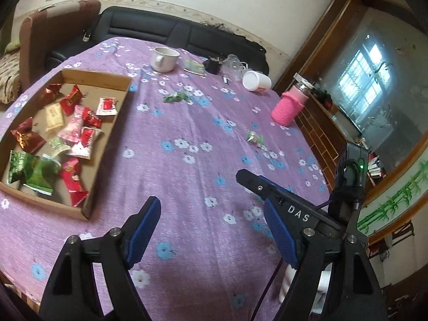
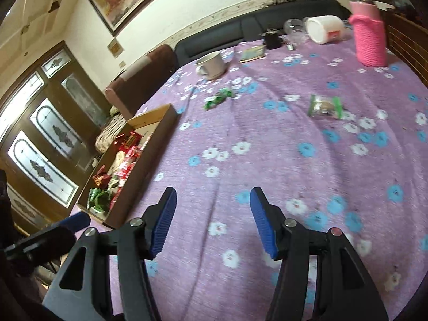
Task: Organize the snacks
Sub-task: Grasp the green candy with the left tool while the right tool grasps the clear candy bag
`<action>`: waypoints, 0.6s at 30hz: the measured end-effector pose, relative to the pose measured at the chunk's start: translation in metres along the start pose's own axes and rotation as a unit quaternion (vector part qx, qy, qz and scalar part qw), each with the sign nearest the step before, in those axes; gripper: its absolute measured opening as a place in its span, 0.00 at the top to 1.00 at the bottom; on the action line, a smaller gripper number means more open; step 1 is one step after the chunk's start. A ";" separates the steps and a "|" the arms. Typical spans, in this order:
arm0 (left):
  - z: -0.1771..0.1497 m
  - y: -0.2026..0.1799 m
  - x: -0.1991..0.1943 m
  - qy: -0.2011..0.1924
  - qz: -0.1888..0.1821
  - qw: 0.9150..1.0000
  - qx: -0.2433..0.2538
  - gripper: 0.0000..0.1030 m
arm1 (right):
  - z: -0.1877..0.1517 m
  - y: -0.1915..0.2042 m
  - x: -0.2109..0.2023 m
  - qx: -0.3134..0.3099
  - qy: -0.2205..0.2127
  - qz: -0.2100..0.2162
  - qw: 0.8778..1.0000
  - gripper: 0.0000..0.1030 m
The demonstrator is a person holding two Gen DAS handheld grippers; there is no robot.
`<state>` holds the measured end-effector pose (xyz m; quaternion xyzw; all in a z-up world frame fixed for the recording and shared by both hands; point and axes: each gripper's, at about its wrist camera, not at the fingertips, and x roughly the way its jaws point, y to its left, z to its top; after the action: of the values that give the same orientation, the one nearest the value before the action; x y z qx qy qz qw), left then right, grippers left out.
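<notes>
Now both tongs, left (image 1: 211, 223) and right (image 2: 213, 220), wide apart, empty, low over the purple cloth (image 2: 267, 160).

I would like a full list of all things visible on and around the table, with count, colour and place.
cardboard box: one, brown, table's left, holding many red, green, pink snack packets
loose snacks: two, green, on cloth; one mid-table, one nearer the bottle
mug: one, white, far side
white cup: one, lying on its side
bottle: one, pink knitted sleeve, far right
tablecloth: purple, flowered
sofa: black, behind
left gripper: open, empty
right gripper: open, empty
</notes>
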<state>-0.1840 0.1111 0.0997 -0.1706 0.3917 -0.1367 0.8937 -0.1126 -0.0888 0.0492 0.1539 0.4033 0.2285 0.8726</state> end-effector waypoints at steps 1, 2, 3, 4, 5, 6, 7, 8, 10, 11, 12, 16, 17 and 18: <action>0.001 -0.002 0.002 0.003 -0.004 1.000 0.004 0.23 | -0.001 -0.003 -0.002 0.004 -0.001 -0.001 1.000 0.43; 0.001 -0.004 0.003 0.004 -0.005 1.000 0.005 0.23 | 0.000 -0.008 -0.006 0.008 -0.003 -0.006 1.000 0.43; 0.003 -0.005 0.005 0.004 -0.006 1.000 0.006 0.23 | 0.000 -0.011 -0.009 0.010 -0.006 -0.010 1.000 0.43; 0.004 -0.006 0.006 0.005 -0.009 1.000 0.008 0.23 | 0.001 -0.017 -0.013 0.014 -0.009 -0.016 1.000 0.43; 0.006 -0.007 0.008 0.006 -0.013 1.000 0.012 0.23 | 0.001 -0.019 -0.016 0.016 -0.012 -0.019 1.000 0.43; 0.008 -0.008 0.011 0.009 -0.017 1.000 0.016 0.23 | 0.003 -0.025 -0.021 0.019 -0.015 -0.026 0.999 0.43; 0.011 -0.008 0.014 0.012 -0.017 1.000 0.017 0.23 | 0.003 -0.028 -0.025 0.019 -0.017 -0.031 0.999 0.43; 0.014 -0.007 0.016 0.014 -0.016 1.000 0.019 0.23 | 0.006 -0.034 -0.028 0.020 -0.019 -0.039 0.999 0.43; 0.023 -0.005 0.020 0.013 -0.011 1.000 0.024 0.23 | 0.015 -0.048 -0.034 0.024 -0.024 -0.055 0.998 0.43; 0.031 -0.003 0.020 0.008 -0.006 1.000 0.026 0.23 | 0.021 -0.055 -0.038 0.026 -0.027 -0.063 0.997 0.42; 0.040 0.000 0.021 0.002 0.001 1.000 0.028 0.23 | 0.031 -0.065 -0.042 0.029 -0.034 -0.077 0.996 0.42; 0.078 0.011 0.037 0.004 0.043 0.998 0.042 0.23 | 0.060 -0.091 -0.047 0.037 -0.054 -0.117 0.991 0.38; 0.086 0.013 0.041 0.007 0.046 0.998 0.043 0.23 | 0.068 -0.097 -0.044 0.041 -0.051 -0.119 0.991 0.38; 0.094 0.016 0.046 0.010 0.050 0.998 0.046 0.23 | 0.077 -0.103 -0.038 0.049 -0.048 -0.117 0.991 0.38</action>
<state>-0.0819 0.1266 0.1232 -0.1085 0.4016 -0.1117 0.9025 -0.0460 -0.2026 0.0746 0.1587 0.3869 0.0973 0.9032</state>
